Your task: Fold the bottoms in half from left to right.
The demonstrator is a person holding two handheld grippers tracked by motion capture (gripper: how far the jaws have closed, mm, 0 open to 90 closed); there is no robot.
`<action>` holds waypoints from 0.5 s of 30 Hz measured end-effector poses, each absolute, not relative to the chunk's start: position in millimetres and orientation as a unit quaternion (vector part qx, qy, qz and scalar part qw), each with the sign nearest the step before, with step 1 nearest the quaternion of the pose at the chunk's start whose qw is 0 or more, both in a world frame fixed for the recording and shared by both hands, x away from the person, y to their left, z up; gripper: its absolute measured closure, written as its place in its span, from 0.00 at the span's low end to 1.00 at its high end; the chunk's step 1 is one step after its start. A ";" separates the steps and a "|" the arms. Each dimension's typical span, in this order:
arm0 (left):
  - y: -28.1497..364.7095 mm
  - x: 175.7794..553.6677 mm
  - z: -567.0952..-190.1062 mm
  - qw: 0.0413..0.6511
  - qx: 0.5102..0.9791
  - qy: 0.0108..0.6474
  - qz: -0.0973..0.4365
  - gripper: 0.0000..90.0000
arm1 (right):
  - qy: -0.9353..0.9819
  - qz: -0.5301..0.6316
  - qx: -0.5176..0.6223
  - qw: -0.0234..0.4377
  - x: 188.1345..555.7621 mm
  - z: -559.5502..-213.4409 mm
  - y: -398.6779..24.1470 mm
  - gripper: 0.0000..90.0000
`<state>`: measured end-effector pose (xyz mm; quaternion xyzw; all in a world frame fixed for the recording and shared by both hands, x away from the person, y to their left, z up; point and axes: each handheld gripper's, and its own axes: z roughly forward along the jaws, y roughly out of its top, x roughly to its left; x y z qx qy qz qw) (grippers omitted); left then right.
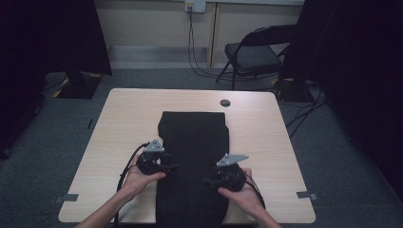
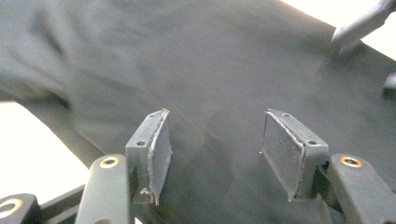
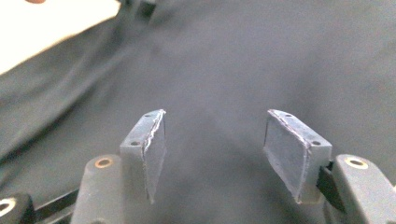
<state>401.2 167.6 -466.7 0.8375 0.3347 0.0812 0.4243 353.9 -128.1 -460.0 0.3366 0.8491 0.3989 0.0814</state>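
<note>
Light wood table (image 1: 266,137) across centre of high view, grommet hole (image 1: 225,102) near its far edge. Black folded garment (image 1: 194,156) laid lengthwise down centre frame, near end overhanging bottom table edge. Left gripper (image 1: 166,167) at garment's left edge, lower centre-left; right gripper (image 1: 209,180) at lower centre-right — both pointed inward over the cloth. Jaws of both apart, nothing pinched: in each gripper view just dark fabric between the pads (image 2: 161,149) (image 3: 156,149). Likely next: grab side edges for a fold. Drop low, take all layers at matching height, close evenly, lift together — avoids skewed crease.
</note>
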 end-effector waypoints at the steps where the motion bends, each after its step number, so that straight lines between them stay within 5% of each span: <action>1: 167.7 408.1 -466.2 0.423 0.837 0.338 0.079 0.46 | 0.845 0.400 0.341 0.095 363.8 -455.7 -128.9 0.42; 9: 177.4 447.1 -489.5 0.402 0.829 0.378 0.088 0.51 | 0.805 0.390 0.425 0.137 451.8 -456.3 -144.9 0.40; 15: 174.5 437.3 -490.8 0.382 0.850 0.346 0.106 0.49 | 0.820 0.349 0.428 0.148 464.6 -485.2 -141.5 0.46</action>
